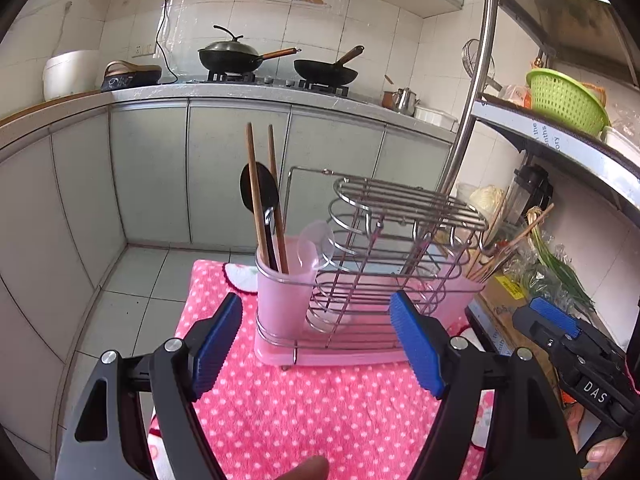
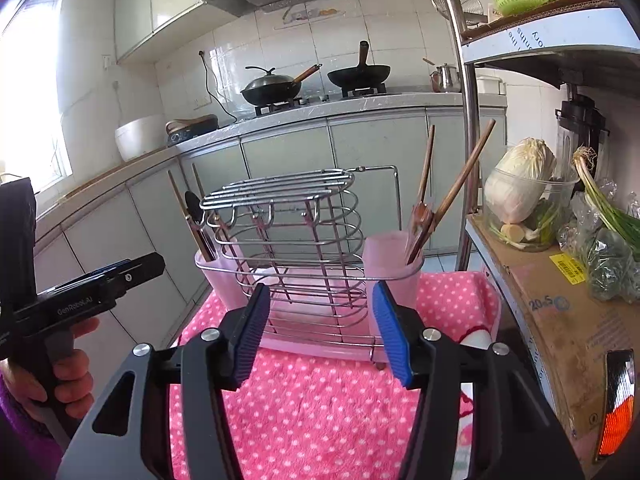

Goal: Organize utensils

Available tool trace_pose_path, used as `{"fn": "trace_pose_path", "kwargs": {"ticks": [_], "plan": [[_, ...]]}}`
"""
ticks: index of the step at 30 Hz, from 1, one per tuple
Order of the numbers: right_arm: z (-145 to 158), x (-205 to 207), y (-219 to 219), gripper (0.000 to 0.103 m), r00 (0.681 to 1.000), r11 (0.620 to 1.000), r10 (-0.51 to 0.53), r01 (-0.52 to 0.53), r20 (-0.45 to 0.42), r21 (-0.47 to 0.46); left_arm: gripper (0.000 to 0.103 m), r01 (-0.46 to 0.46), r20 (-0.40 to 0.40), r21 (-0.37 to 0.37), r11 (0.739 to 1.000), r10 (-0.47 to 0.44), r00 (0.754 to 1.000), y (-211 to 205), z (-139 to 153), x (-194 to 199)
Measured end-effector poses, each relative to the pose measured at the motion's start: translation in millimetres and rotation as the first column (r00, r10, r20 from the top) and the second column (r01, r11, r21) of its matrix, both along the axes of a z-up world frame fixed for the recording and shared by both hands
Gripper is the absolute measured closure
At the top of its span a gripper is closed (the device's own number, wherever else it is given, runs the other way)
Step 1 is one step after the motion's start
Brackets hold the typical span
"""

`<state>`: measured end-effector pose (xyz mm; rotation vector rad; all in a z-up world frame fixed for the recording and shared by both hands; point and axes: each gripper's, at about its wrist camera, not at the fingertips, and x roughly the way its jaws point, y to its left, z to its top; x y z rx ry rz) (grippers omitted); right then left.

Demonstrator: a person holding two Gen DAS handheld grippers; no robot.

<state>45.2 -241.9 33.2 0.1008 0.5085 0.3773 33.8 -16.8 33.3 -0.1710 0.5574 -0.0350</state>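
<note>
Utensil rack (image 1: pixel 360 280) sat mid-frame on the pink-dotted table (image 1: pixel 320 408), both tools backed off.
Chopsticks (image 1: pixel 260 200) stood upright in its end cup; left hand-held gripper (image 1: pixel 318 346) and right hand-held gripper (image 2: pixel 320 336) hung apart, empty, likely between picks.

One wire rack (image 1: pixel 384 256), two pink cups (image 1: pixel 284 304), perhaps four chopsticks (image 1: pixel 256 196), two woks (image 1: pixel 234 58).
</note>
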Motion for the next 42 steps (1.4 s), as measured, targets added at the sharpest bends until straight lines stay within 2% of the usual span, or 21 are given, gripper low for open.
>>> {"fn": "trace_pose_path", "kwargs": {"ticks": [17,42], "plan": [[-25,-8,14,0.048,0.998,1.000,-0.007,0.006,-0.063,-0.025,0.033,-0.010,-0.063,0.018,1.000,0.011,0.998,-19,-26,-8],[-29,-9,15,0.048,0.998,0.999,-0.015,0.012,-0.063,-0.047,0.036,-0.002,-0.063,0.052,0.999,0.005,0.998,-29,-28,-10]]}}
